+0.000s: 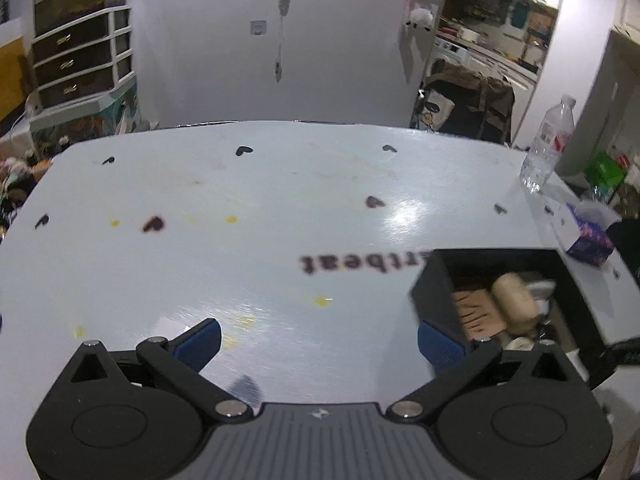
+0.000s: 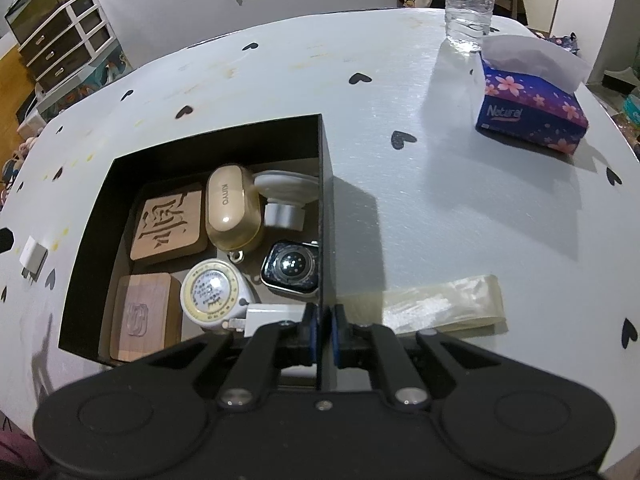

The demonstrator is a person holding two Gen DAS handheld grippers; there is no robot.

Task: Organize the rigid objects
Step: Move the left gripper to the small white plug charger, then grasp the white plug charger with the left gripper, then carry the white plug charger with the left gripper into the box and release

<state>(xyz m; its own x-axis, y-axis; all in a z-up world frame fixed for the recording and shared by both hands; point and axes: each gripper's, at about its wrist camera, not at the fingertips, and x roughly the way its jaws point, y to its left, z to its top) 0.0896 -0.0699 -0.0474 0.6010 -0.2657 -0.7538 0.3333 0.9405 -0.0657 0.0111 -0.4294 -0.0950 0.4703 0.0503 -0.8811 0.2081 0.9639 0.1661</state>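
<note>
My right claw (image 2: 324, 334) pinches the black box (image 2: 326, 200) wall, lower centre; thin card, light, likely flexes. Left claw (image 1: 320, 340) spread, empty.

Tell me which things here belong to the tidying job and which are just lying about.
Job: black box, gripped at its wall by the right gripper; inside, earbud case, watch, tape measure, two wooden blocks; white charger left of the box.

Lying about: water bottle, tissue box, plastic sleeve.

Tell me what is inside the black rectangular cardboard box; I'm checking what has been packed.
Inside the black rectangular cardboard box: two wooden coasters, a beige earbud case, a smartwatch, a round tape measure, white chargers. The gripper covers the near corner.
</note>
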